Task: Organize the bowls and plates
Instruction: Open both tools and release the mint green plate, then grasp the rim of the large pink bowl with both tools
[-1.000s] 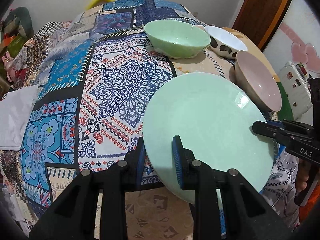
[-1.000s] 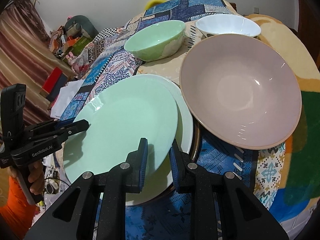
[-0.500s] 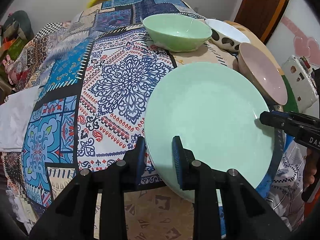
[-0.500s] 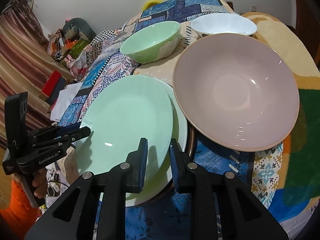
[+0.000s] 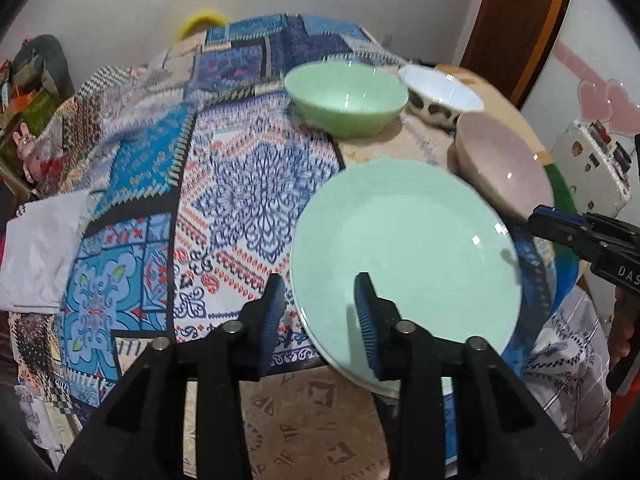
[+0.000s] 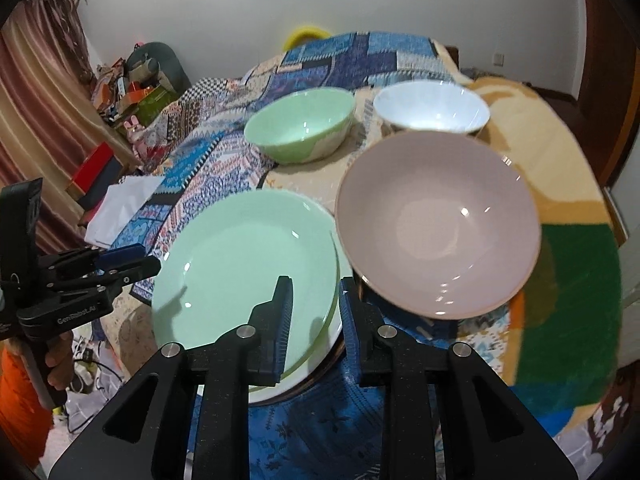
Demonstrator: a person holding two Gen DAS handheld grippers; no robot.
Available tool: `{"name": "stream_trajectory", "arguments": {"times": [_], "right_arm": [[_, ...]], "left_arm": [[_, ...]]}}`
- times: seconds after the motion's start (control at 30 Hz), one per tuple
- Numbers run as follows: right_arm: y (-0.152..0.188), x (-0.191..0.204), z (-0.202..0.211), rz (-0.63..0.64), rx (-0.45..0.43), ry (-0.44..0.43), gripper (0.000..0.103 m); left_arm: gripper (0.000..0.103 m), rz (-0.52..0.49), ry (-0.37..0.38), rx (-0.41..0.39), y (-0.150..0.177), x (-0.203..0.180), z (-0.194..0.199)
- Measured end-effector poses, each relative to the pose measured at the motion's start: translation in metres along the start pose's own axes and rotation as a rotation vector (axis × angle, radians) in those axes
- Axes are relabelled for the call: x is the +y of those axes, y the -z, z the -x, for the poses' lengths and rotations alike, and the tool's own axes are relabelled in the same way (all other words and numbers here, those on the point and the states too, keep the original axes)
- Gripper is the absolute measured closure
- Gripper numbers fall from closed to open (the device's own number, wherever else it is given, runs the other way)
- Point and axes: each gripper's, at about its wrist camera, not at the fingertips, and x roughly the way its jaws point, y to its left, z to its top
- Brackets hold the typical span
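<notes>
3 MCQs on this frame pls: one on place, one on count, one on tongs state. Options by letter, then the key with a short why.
1. What does the green plate rest on?
A. a white plate
B. the pink bowl
C. bare cloth

2. How many bowls are on the table?
A. two
B. three
C. four

3. What state are the left tongs in?
A. shut on the plate
B. shut on a bowl
C. open

Key:
1 A: the white plate rim shows under the green one.
2 B: green bowl, white bowl, pink bowl.
3 C: the jaws stand apart, astride the plate rim.
</notes>
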Motion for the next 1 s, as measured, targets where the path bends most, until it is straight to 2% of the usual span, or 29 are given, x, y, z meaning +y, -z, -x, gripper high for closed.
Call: {"name": "stream_trajectory", "arguments": {"times": [0.13,0.2,0.33,0.5,0.63,0.77,1.0], "right_arm": [[-0.006,0.001,0.012,0.009,-0.038,0.022,0.076],[-0.009,0.000,0.020,0.007,-0.062,0.029,0.068],[-0.013,-0.004,0.032,0.016,-0.109,0.065,0.064],[-0.016,-0.014,0.046,0.003,-0.164,0.103,0.049],[-0.018,-0.025,0.053,-0.011,-0.182,0.131,0.047],[-0.020,-0.037,0.057,-0.023,-0.214,0.177,0.035],[-0.022,-0.066,0.051,-0.082,-0.211,0.201,0.034]], "left_arm": [[0.048,-0.010,-0.006,-0.078,-0.011,-0.010,0.022],[0.041,-0.018,-0.004,-0.109,-0.016,-0.015,0.031],[0.031,-0.027,0.015,-0.173,-0.028,-0.029,0.048],[0.013,-0.029,0.050,-0.244,-0.041,-0.048,0.060],[0.010,-0.046,0.079,-0.253,-0.052,-0.063,0.056],[0.009,-0.058,0.096,-0.242,-0.065,-0.079,0.042],[0.008,-0.080,0.106,-0.198,-0.081,-0.101,0.008]]}}
